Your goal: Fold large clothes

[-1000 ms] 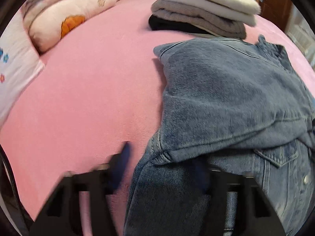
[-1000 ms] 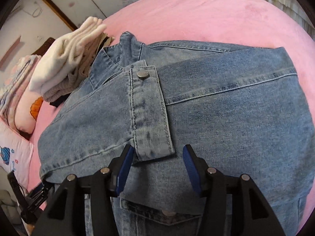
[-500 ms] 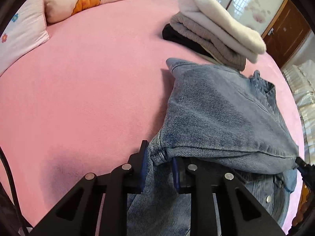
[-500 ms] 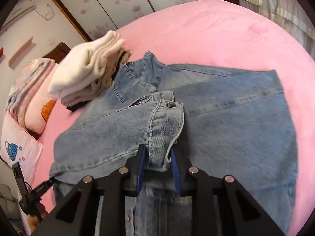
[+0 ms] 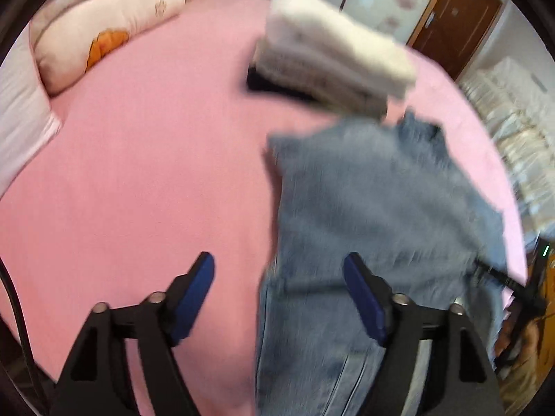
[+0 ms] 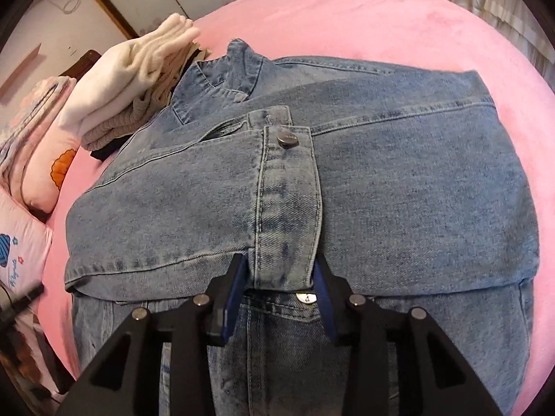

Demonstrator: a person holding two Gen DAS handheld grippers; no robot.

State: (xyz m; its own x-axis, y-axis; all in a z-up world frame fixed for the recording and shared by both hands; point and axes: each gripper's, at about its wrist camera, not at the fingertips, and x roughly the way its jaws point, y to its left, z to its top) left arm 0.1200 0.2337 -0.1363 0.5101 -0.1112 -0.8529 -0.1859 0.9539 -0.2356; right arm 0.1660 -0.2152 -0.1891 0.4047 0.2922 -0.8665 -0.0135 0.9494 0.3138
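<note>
A blue denim jacket (image 6: 399,187) lies on the pink bed (image 6: 364,17), its sleeves folded across the body. It also shows, blurred, in the left wrist view (image 5: 374,208). My left gripper (image 5: 277,277) is open and empty, hovering over the jacket's left edge. My right gripper (image 6: 281,274) stands part open, its pads on either side of the buttoned sleeve cuff (image 6: 288,208), which lies flat on the jacket.
A stack of folded white, grey and black clothes (image 5: 329,55) sits just beyond the jacket's collar; it also shows in the right wrist view (image 6: 131,83). Pillows (image 5: 104,24) lie at the bed's far left. A wooden door (image 5: 454,17) stands behind.
Both grippers have opened. The left one let go of the jacket's folded edge and pulled back. The right one released the cuff, which now lies flat on the jacket.
</note>
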